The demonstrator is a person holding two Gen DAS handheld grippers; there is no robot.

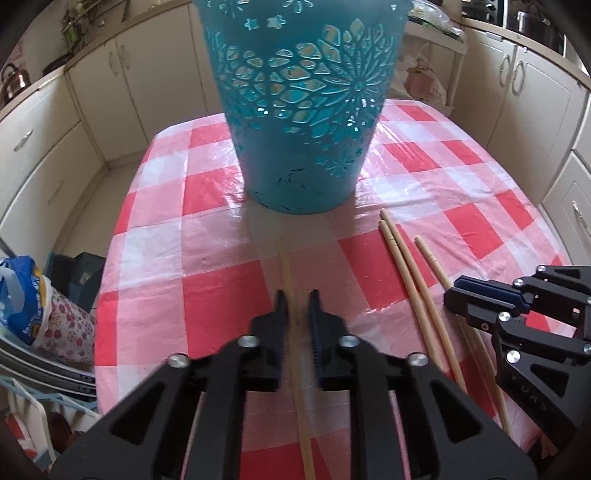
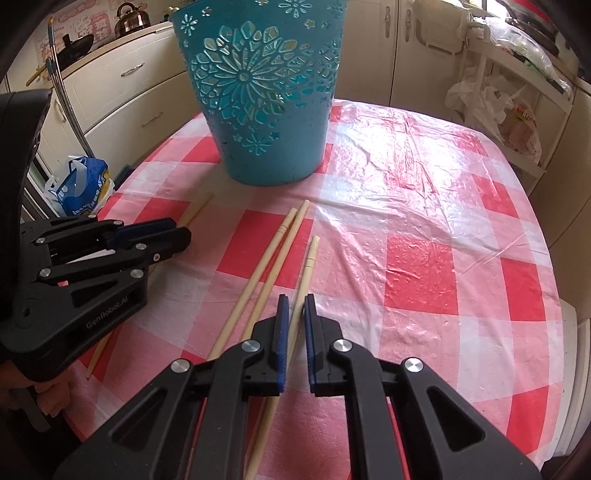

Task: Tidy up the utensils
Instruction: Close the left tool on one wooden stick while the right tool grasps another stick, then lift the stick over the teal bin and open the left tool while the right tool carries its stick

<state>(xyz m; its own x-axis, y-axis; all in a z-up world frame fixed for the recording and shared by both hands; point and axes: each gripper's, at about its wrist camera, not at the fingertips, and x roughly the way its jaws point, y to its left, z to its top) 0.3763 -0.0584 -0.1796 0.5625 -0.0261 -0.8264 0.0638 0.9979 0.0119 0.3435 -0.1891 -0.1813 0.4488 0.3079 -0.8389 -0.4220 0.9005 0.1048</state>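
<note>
A teal perforated plastic basket (image 1: 295, 110) (image 2: 266, 103) stands upright on the red-and-white checked tablecloth (image 2: 443, 221). Several wooden chopsticks lie in front of it. My left gripper (image 1: 298, 295) (image 2: 181, 230) is shut on one chopstick (image 1: 286, 266), which runs lengthwise between its blue pads and points toward the basket. To its right, my right gripper (image 2: 295, 299) (image 1: 452, 295) is shut on another chopstick (image 2: 309, 262) (image 1: 430, 254). Two more chopsticks (image 2: 273, 251) (image 1: 402, 258) lie side by side on the cloth between the two grippers, untouched.
Cream kitchen cabinets (image 1: 110, 81) surround the round table. A blue-and-white bag (image 2: 79, 184) and floral bags (image 1: 62, 325) sit on the floor at the left. White plastic bags (image 2: 491, 107) hang by a shelf at the right. A kettle (image 2: 129, 18) stands on the counter.
</note>
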